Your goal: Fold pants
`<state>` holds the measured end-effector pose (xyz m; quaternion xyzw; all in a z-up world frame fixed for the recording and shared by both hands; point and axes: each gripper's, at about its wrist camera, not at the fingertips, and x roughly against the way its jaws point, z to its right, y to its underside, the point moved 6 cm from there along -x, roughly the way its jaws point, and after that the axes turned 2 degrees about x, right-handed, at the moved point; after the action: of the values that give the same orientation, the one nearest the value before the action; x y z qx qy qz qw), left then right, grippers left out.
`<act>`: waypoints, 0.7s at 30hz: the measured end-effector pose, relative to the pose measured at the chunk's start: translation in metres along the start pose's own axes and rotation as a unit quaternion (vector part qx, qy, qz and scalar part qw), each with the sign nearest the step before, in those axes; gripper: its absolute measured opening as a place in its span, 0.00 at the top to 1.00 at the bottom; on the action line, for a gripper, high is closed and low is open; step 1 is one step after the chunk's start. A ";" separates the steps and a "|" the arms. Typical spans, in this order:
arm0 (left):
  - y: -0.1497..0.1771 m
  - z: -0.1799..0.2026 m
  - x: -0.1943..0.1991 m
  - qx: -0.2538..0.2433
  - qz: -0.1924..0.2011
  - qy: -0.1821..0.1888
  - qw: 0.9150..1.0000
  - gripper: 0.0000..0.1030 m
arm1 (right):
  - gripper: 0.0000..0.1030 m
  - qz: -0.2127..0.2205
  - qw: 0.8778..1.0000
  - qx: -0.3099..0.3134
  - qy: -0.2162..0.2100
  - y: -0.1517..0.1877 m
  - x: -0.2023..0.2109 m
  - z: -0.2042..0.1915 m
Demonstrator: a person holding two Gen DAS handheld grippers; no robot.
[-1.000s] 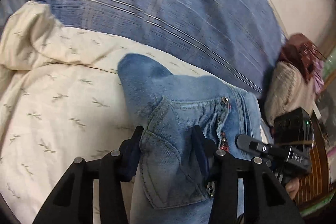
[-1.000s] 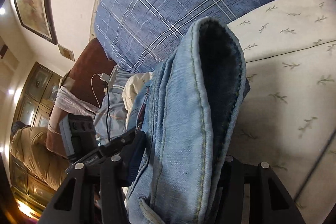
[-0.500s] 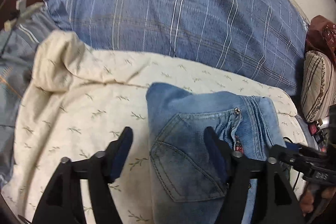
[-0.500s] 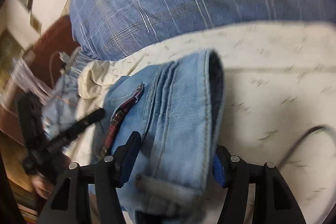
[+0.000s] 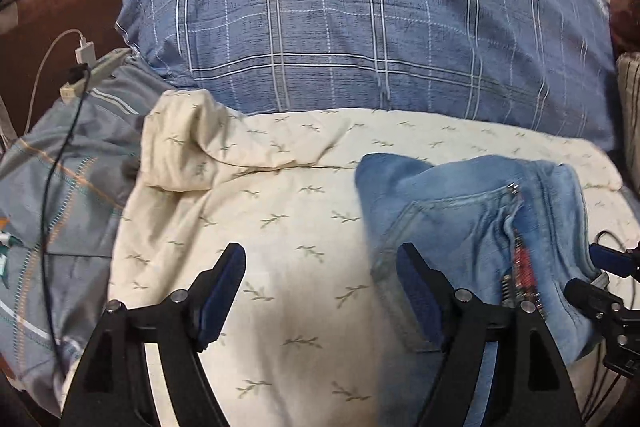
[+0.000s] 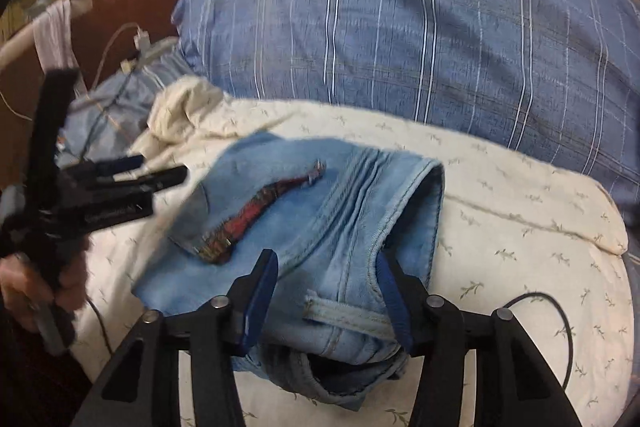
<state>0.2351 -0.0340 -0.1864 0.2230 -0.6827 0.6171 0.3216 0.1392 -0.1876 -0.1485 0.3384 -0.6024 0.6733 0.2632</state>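
Folded denim jeans (image 6: 320,219), released a second ago and now laid in a compact bundle on the leaf-print cream quilt (image 5: 280,227); left gripper (image 5: 320,287) and right gripper (image 6: 326,291) both spread apart and drawn back, nothing clamped; fold judged essentially finished.

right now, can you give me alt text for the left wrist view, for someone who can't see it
The open left gripper hovers over a cream leaf-print blanket, holding nothing. Folded light-blue jeans lie just to its right, partly behind the right finger, and a blue plaid pillow fills the background.
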 end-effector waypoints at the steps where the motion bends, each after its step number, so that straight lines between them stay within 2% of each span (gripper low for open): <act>1: 0.000 0.000 0.000 -0.003 -0.001 -0.004 1.000 0.24 | 0.49 -0.013 1.000 0.000 0.003 0.003 -0.008 0.001; 5: 0.001 -0.001 -0.001 -0.011 -0.003 -0.014 1.000 0.24 | 0.49 -0.044 0.999 -0.007 0.008 0.009 -0.028 0.005; 14: 0.001 0.000 0.001 -0.021 0.005 -0.040 0.999 0.23 | 0.40 -0.058 0.997 -0.046 -0.027 0.017 -0.036 0.020; 18: 0.008 0.006 -0.010 -0.035 -0.015 -0.046 0.998 0.23 | 0.39 -0.055 0.996 -0.053 -0.036 0.020 -0.038 0.021; 21: 0.018 0.011 -0.024 -0.053 -0.046 -0.058 0.996 0.22 | 0.38 -0.053 0.996 -0.053 -0.038 0.019 -0.040 0.019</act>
<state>0.2372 -0.0449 -0.2169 0.2724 -0.7211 0.5505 0.3206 0.1529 -0.2070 -0.1906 0.3809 -0.6283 0.6118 0.2930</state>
